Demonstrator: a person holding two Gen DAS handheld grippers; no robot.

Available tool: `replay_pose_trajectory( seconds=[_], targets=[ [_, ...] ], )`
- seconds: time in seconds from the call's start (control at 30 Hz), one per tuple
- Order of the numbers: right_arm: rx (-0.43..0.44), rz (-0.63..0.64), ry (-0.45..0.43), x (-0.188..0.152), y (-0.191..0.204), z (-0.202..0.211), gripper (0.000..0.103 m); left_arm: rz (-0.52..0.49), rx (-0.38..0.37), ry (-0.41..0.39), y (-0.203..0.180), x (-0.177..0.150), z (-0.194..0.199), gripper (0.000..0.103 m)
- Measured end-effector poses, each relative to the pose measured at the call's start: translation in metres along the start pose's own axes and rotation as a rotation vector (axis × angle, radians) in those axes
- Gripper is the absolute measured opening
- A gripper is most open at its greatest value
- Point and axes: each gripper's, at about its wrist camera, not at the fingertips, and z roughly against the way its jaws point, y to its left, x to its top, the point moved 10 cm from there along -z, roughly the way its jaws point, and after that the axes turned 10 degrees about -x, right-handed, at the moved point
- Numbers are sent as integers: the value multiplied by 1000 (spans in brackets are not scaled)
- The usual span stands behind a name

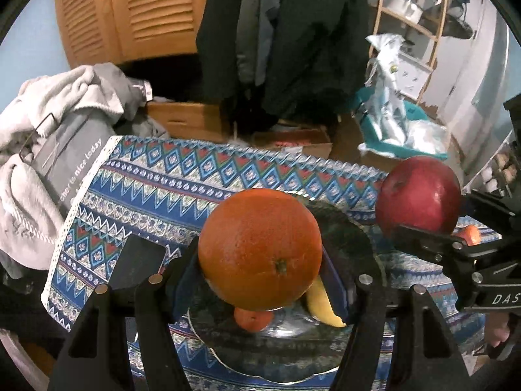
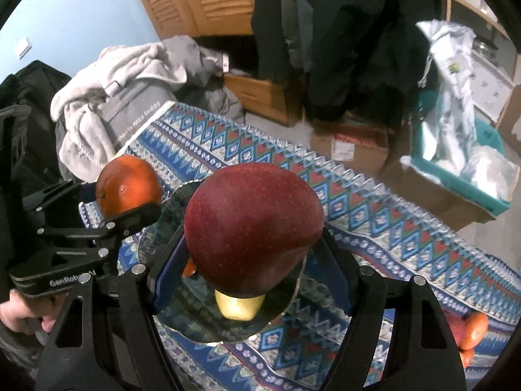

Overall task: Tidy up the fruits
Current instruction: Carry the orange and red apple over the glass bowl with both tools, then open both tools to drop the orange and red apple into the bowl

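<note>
My left gripper [image 1: 260, 270] is shut on a large orange [image 1: 260, 249] and holds it above a dark glass plate [image 1: 351, 244]. On the plate lie a small tangerine [image 1: 253, 319] and a yellow fruit [image 1: 322, 306]. My right gripper [image 2: 250, 260] is shut on a red apple [image 2: 252, 228] above the same plate [image 2: 195, 325], over a yellow fruit [image 2: 239, 306]. The apple [image 1: 418, 195] also shows in the left wrist view, and the orange [image 2: 128, 184] in the right wrist view.
A blue patterned cloth [image 1: 156, 192] covers the table. Loose small orange fruits [image 2: 472, 329] lie on the cloth at the right. Grey clothes [image 1: 55, 110] are piled at the left; cardboard boxes [image 2: 358, 150] and a teal bin [image 2: 488, 163] stand behind the table.
</note>
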Motion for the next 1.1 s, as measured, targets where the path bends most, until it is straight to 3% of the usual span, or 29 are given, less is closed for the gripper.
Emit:
replay_pose_trajectory(
  seconds=[0.43,1.1],
  targets=[
    [-37,48,130,-20,5,-72,76,53,-8,105,24,-22,-49,69],
    [-46,72,240,-49,2,-107,76,97,-25,241,28,-55,-89,69]
  ],
)
